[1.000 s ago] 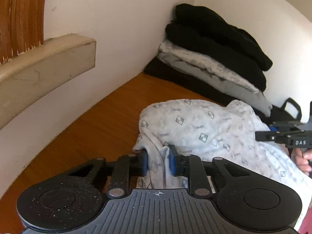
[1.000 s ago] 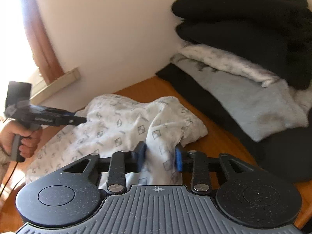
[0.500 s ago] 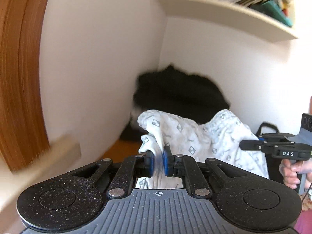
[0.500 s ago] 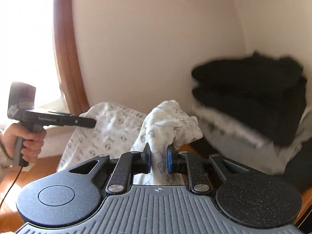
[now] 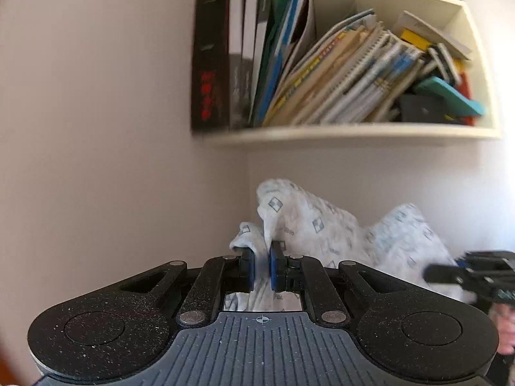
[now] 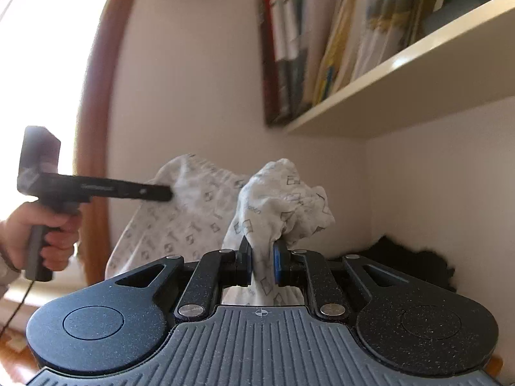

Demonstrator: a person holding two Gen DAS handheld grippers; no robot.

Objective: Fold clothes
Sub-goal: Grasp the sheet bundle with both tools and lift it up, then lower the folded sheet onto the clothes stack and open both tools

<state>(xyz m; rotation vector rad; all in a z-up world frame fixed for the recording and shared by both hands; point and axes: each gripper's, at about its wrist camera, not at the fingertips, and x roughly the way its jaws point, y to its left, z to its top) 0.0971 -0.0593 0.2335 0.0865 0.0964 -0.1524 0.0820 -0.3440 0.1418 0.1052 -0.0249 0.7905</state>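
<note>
A white garment with a small grey square print [image 5: 322, 234] hangs in the air, held up in front of the wall. My left gripper [image 5: 261, 268] is shut on one bunched edge of it. My right gripper [image 6: 261, 263] is shut on another bunched edge [image 6: 280, 199]. In the right wrist view the left gripper [image 6: 167, 193] reaches in from the left, held by a hand [image 6: 38, 234], pinching the garment's elastic edge. In the left wrist view the right gripper [image 5: 431, 271] shows blurred at the right. The lower part of the garment is hidden behind the gripper bodies.
A cream wall shelf [image 5: 354, 132] packed with books and notebooks [image 5: 322, 74] hangs above, in the room's corner. A pile of black clothes [image 6: 405, 257] shows low at the right. A wooden window frame [image 6: 96, 128] and bright window stand at the left.
Both grippers closed on the garment and lifted it off the wooden surface; the views tilted up from the clothes pile to the bookshelf.
</note>
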